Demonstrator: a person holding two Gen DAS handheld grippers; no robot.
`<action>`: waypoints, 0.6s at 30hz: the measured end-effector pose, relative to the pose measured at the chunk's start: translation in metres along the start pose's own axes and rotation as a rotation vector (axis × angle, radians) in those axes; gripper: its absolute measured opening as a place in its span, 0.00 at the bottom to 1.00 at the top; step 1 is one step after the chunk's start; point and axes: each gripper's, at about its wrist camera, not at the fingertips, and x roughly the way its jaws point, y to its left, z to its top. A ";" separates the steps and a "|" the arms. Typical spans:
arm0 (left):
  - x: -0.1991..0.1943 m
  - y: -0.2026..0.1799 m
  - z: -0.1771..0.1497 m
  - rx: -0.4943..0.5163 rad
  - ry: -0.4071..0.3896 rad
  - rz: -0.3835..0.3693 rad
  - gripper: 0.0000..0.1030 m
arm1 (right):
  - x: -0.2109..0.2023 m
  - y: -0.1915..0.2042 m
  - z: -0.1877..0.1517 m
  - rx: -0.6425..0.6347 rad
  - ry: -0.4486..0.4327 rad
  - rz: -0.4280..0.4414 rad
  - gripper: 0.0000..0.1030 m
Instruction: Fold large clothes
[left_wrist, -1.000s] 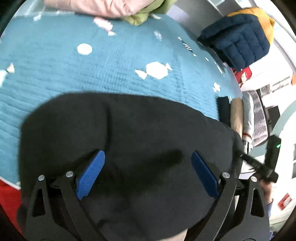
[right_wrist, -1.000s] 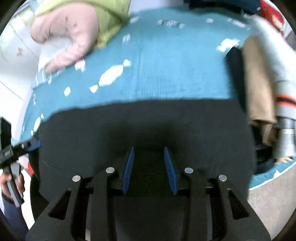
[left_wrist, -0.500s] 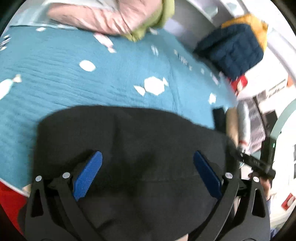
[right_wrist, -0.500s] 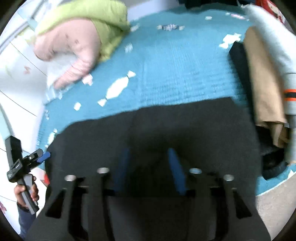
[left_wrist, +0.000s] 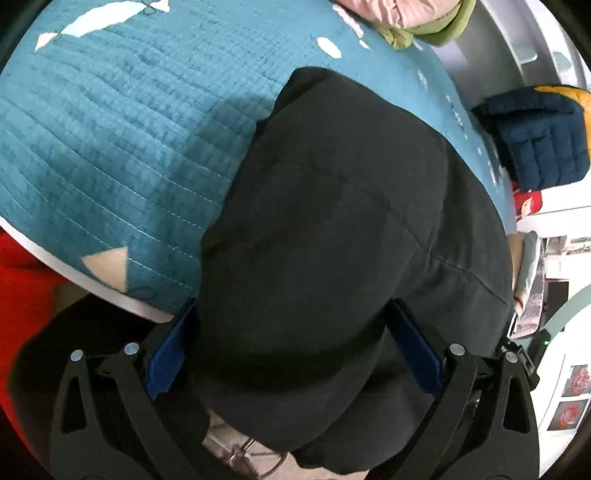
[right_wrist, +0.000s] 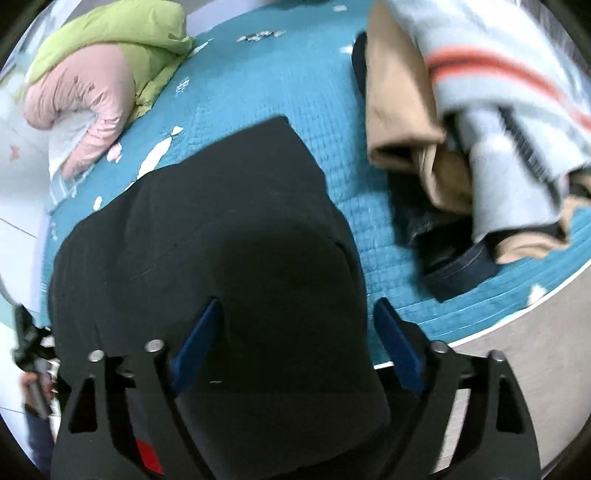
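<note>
A black garment (left_wrist: 332, 229) lies folded on the teal quilt (left_wrist: 110, 140), its near end hanging over the bed's edge. My left gripper (left_wrist: 291, 354) points steeply down over that end. Its blue pads (left_wrist: 166, 354) stand wide apart with the cloth bulging between them, not pinched. In the right wrist view the same black garment (right_wrist: 221, 240) fills the middle. My right gripper (right_wrist: 295, 347) is over its near right part and its jaws are opening. Black cloth lies between the right pads (right_wrist: 399, 350) without being pressed.
Pink and green puffy jackets (right_wrist: 96, 74) lie at the far left of the bed. A pile of tan, grey striped and dark denim clothes (right_wrist: 461, 129) sits at the right. A navy and yellow jacket (left_wrist: 535, 140) lies beyond the bed. The white bed edge (right_wrist: 517, 317) runs close by.
The right jaws went from nearly shut on the black cloth to wide apart. Both views swung and dropped toward the near bed edge; the garment now shows as a narrower folded shape.
</note>
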 end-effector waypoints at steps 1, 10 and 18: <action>0.003 0.001 0.000 -0.006 0.005 -0.012 0.95 | 0.008 -0.008 0.001 0.036 0.024 0.035 0.87; 0.025 0.003 0.006 -0.025 0.032 -0.047 0.97 | 0.046 -0.036 0.003 0.163 0.115 0.281 0.94; 0.032 -0.004 0.012 0.011 0.095 -0.062 0.97 | 0.046 -0.018 0.001 0.102 0.151 0.311 0.94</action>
